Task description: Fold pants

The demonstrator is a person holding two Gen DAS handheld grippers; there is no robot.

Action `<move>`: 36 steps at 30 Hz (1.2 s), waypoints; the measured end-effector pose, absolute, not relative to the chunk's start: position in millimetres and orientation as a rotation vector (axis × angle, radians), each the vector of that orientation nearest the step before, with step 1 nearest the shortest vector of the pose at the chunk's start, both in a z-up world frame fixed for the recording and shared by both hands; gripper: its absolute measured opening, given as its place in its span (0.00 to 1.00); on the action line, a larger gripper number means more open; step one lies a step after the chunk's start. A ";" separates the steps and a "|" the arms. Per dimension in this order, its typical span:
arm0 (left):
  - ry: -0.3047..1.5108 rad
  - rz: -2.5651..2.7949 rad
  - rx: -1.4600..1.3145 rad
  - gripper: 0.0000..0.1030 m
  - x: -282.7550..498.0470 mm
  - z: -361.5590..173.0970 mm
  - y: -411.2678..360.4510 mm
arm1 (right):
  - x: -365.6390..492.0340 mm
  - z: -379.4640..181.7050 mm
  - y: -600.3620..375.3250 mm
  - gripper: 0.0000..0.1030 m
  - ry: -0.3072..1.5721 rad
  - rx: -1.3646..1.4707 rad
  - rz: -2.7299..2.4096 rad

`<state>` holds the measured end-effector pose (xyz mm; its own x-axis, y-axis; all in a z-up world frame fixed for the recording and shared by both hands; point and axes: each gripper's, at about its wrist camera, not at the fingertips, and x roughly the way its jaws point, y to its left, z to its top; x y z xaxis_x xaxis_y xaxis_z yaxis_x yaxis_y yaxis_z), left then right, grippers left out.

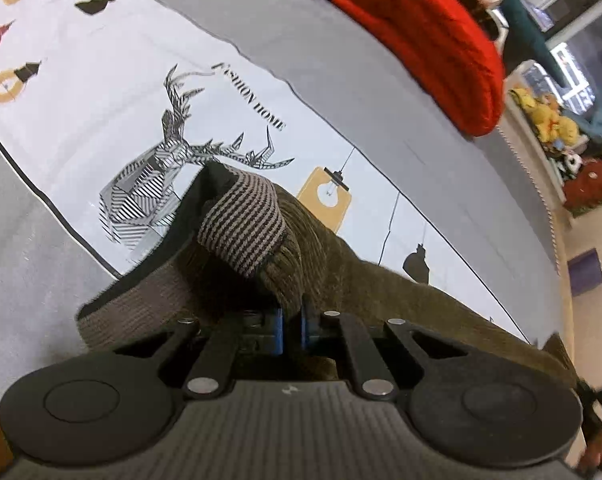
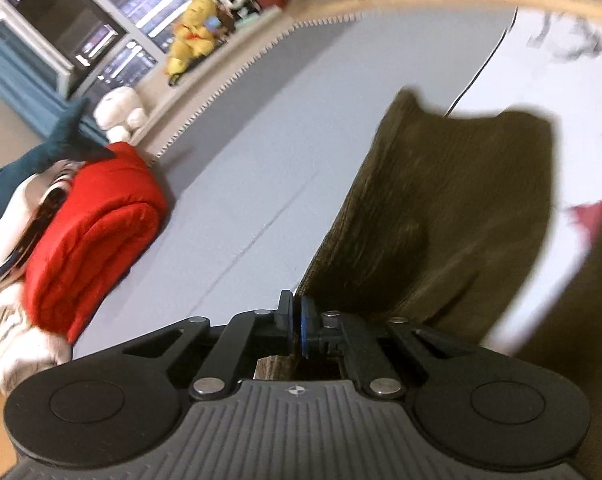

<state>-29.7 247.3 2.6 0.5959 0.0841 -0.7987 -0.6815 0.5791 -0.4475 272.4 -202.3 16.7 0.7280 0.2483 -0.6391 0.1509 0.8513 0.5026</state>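
Left claw (image 1: 292, 312): pressed tight on the pants (image 1: 341, 264), pinching a bunched fold of brown ribbed cloth. Striped cuff (image 1: 241, 224) flopped over just in front of the tips. More pants trailing off to the right of the claw and to its left.

Right claw (image 2: 295, 320): pressed tight too, pinching the pants' (image 2: 441, 208) edge. Cloth stretching ahead and to the right of this claw, blurry.

Under it all, a bed (image 1: 321, 80) with a grey cover. White sheet (image 1: 81, 92) ahead of the left claw, with a striped deer (image 1: 157, 176), lamps and words on it.

Red blanket (image 1: 429, 40) folded up, far ahead and right of the left claw; well to the left of the right claw. White stuff piled beside it. Yellow toys (image 2: 193, 32) on a shelf past the bed's edge, near a window. White toy (image 2: 121, 110) and a blue one (image 2: 29, 160) close to the red blanket. Nothing between claws and pants.
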 end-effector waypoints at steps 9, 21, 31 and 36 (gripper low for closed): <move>0.977 0.401 -0.745 0.08 -59.6 -10.3 266.5 | 160.5 -22.2 -286.7 0.03 1.032 0.338 0.077; 1.013 0.508 -0.843 0.28 -49.3 -26.6 264.8 | 210.6 -7.6 -288.2 0.34 0.841 0.342 0.111; 1.052 0.526 -0.801 0.29 -32.1 -32.1 262.9 | 285.0 -47.5 -200.1 0.39 0.927 0.154 0.118; 1.067 0.539 -0.793 0.29 -26.7 -34.7 262.6 | 308.6 -65.1 -163.4 0.40 0.950 -0.036 0.087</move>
